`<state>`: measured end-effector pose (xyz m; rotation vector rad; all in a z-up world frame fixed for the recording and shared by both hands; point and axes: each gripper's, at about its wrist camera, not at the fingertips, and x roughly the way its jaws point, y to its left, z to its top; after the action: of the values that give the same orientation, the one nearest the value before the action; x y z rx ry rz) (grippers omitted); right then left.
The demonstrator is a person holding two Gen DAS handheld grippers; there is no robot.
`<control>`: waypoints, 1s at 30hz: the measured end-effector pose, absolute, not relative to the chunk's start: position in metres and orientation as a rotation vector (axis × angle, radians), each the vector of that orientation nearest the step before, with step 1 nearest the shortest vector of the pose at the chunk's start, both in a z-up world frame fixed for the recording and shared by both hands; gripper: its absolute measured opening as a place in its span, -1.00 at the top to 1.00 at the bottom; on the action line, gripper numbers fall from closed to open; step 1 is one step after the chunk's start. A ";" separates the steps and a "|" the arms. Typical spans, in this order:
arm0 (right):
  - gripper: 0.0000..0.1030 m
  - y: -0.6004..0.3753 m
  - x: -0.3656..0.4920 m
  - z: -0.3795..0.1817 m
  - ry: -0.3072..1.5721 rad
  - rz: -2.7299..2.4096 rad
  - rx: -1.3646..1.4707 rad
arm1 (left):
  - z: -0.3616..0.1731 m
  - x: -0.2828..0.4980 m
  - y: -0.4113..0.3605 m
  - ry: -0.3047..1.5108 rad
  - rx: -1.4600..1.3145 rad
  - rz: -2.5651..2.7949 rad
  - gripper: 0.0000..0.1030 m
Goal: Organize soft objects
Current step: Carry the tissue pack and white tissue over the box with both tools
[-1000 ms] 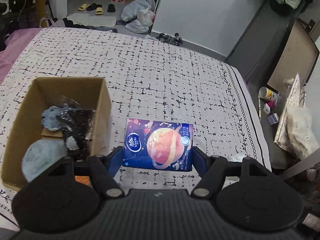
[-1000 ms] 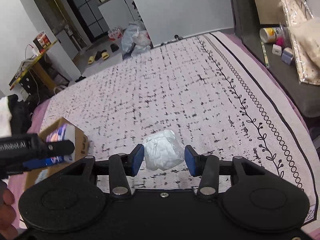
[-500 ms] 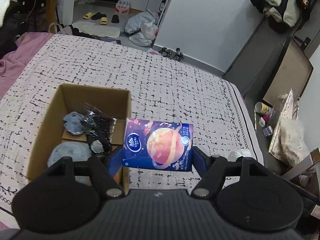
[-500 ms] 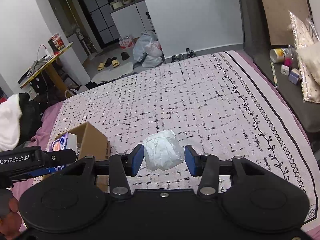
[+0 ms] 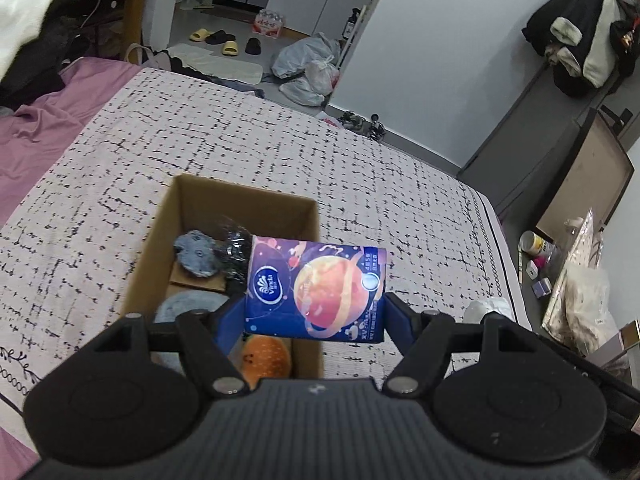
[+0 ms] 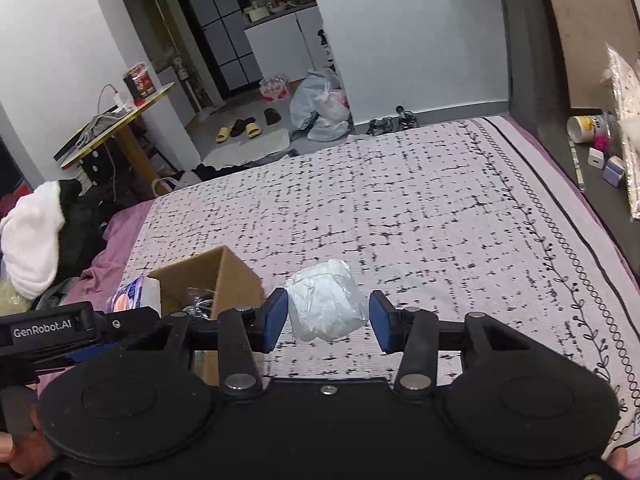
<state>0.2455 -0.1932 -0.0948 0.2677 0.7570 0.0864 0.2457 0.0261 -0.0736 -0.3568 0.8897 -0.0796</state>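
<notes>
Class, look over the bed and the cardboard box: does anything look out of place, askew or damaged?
Nothing looks damaged or spilled. One white plastic-wrapped bundle lies loose on the bedspread, outside the cardboard box, between the right gripper fingers.

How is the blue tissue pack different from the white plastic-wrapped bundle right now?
The tissue pack is blue with an orange planet print; the white bundle is plain and crinkly. The tissue pack is clamped in the left claw above the cardboard box; the bundle lies on the bedspread between the open pads of the right claw, apparently ungripped. The pack looks boxy, the bundle lumpy. Both are soft plastic-wrapped items outside the box.
</notes>
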 end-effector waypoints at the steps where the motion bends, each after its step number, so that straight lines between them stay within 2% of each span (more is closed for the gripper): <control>1: 0.14 -0.190 0.246 -0.094 0.757 0.092 0.266 | -0.074 0.246 0.030 0.889 -0.360 -0.075 -0.38; 15: 0.15 -0.151 0.258 -0.094 0.764 0.171 0.261 | -0.082 0.250 0.069 0.891 -0.401 -0.005 -0.38; 30: 0.14 -0.118 0.285 -0.100 0.799 0.224 0.258 | -0.114 0.282 0.094 0.957 -0.457 0.047 -0.39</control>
<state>0.2848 -0.1185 -0.1002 0.2576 0.7989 0.2243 0.2816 0.0942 -0.1137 -0.4573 0.9568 0.0465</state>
